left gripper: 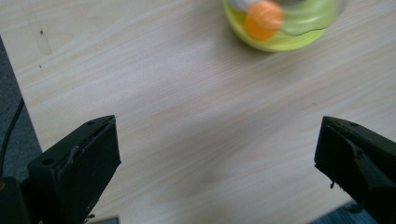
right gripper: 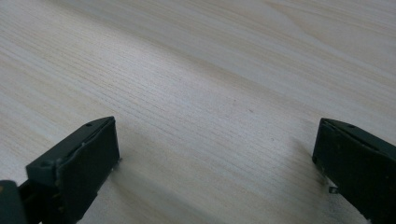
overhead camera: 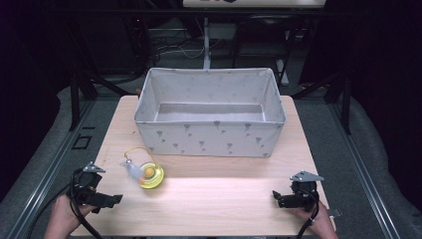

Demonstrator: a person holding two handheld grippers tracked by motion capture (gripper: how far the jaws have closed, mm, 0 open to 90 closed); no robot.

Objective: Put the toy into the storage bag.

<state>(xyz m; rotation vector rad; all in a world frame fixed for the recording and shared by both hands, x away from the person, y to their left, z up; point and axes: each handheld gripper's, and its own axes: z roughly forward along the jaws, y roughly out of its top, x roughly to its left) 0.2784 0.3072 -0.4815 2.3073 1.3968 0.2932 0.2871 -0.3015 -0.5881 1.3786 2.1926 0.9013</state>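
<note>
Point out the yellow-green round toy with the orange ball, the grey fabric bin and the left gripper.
yellow-green round toy (overhead camera: pixel 149 175), high view, its bowl-shaped body
grey fabric bin (overhead camera: pixel 209 137), high view, its front wall
left gripper (left gripper: pixel 217 161), left gripper view, midway between its open jaws

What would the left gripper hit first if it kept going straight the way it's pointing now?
Most likely the yellow-green toy: it lies ahead of the open left gripper, slightly off-centre, with bare table between. Depth is hard to judge.
</note>
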